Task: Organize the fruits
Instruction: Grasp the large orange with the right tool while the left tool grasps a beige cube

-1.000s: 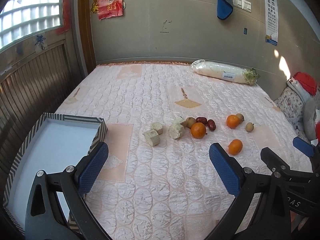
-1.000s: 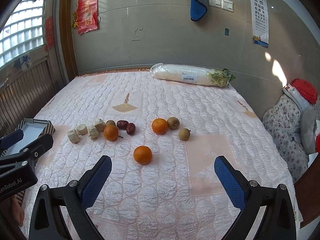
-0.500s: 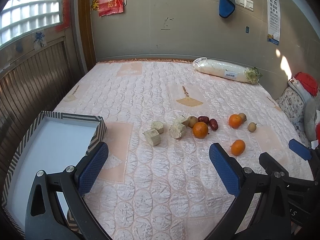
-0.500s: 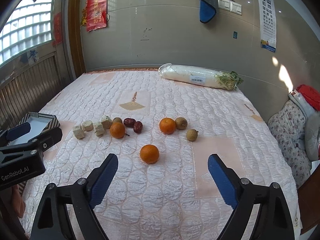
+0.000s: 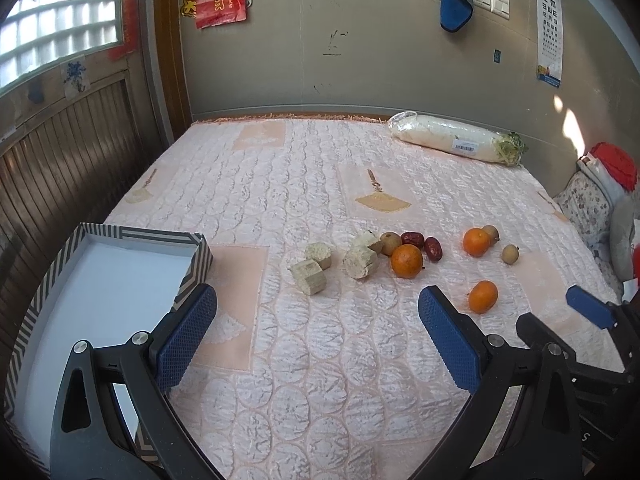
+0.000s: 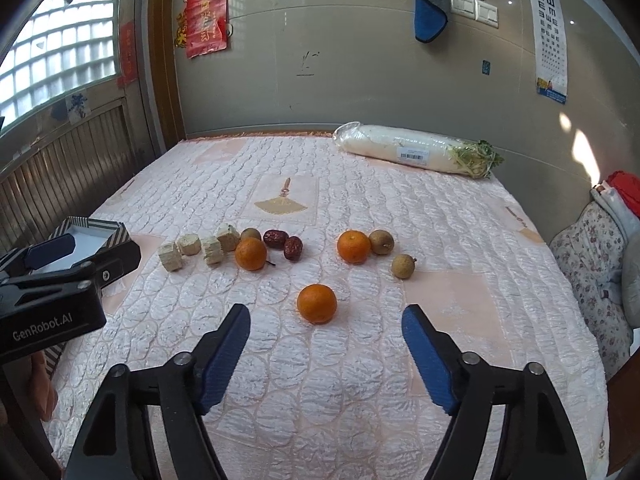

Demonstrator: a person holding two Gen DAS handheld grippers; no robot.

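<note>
My right claw [image 6: 324,354] hangs spread before the nearest orange [image 6: 317,303]; my left claw [image 5: 316,334] is spread too. I should lower squarely so both pads straddle it, then pinch gently.

Left hand-held gripper [image 5: 316,332] and right hand-held gripper [image 6: 326,344]: black plastic frames, silver pivot screws, blue cross-hatched finger pads [image 5: 186,334]. White "GenRobot.AI" lettering on the left unit's black housing.
</note>
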